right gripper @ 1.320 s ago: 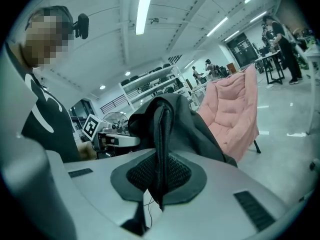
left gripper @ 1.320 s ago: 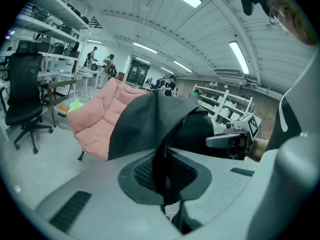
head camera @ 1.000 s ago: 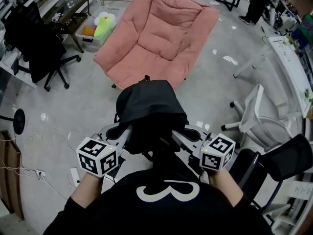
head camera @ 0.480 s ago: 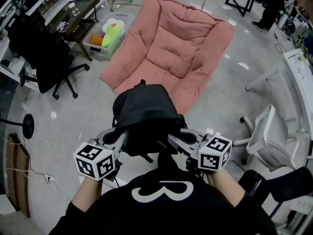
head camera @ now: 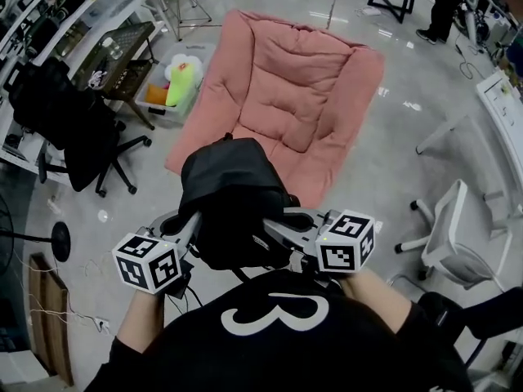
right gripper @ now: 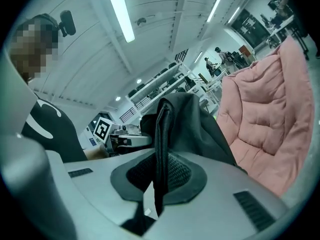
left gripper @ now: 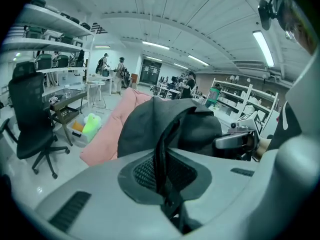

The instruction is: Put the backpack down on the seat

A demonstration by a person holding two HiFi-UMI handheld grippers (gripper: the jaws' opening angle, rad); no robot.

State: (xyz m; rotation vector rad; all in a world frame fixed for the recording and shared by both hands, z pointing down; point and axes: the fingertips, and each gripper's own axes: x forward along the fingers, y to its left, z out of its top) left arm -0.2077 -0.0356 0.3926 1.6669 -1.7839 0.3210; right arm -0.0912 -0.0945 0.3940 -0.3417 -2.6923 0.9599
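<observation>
A black backpack [head camera: 233, 194] hangs in the air between my two grippers, just in front of the pink padded seat [head camera: 294, 96] on the floor. My left gripper [head camera: 189, 223] is shut on one black shoulder strap [left gripper: 162, 154], which runs up between its jaws to the bag's body [left gripper: 170, 124]. On the other side, my right gripper [head camera: 274, 223] is shut on the second strap [right gripper: 161, 149]. In the right gripper view the seat [right gripper: 270, 114] fills the right side beyond the bag [right gripper: 195, 129]. The bag's lower part is hidden behind the grippers.
A black office chair [head camera: 69, 117] stands to the left. A clear bin with a green and yellow plush toy [head camera: 176, 76] sits beside the seat's left edge. A white chair [head camera: 453, 235] is at the right, and a person [head camera: 445, 2] stands at the far back.
The backpack and both grippers have come closer to the seat and drifted slightly left. The seat sits lower and more centred in the head view. Both grips are unchanged.
</observation>
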